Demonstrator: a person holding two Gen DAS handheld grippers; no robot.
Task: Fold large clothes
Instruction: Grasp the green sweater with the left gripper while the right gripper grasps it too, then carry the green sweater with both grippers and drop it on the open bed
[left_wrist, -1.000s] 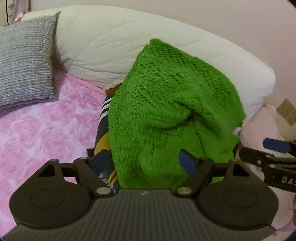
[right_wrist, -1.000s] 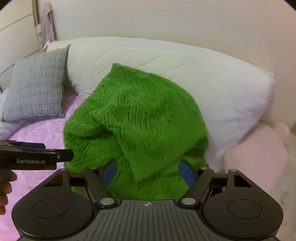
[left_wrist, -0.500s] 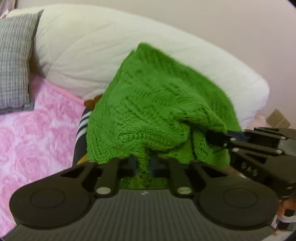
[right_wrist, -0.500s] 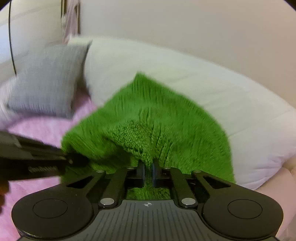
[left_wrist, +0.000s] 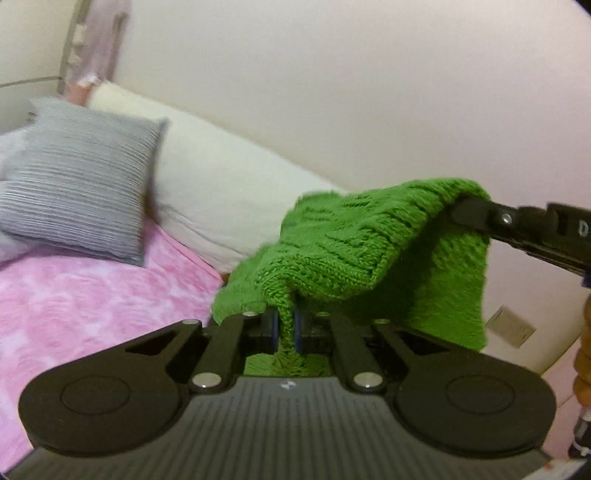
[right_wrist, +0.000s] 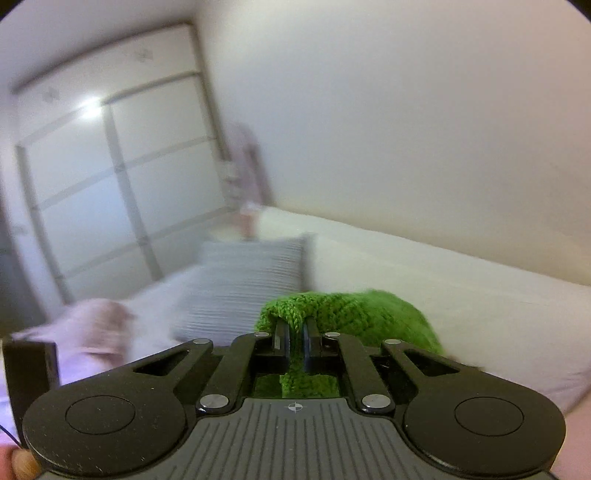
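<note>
Both grippers have risen, lifting the green sweater (left_wrist: 343, 236) off the bed (left_wrist: 92, 295); left gripper (left_wrist: 285, 326) and right gripper (right_wrist: 294, 345) each pinch its edge, the right one at three o'clock.

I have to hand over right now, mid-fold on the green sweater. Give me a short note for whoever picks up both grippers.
Left gripper: shut on the green sweater's edge.
Right gripper: shut on another part of the sweater, seen at the right of the left view.
Sweater: hangs between both, above the pink bedspread, in front of the white pillow.
Done: both grips made, sweater raised.
Left: spread it flat, then fold.
</note>
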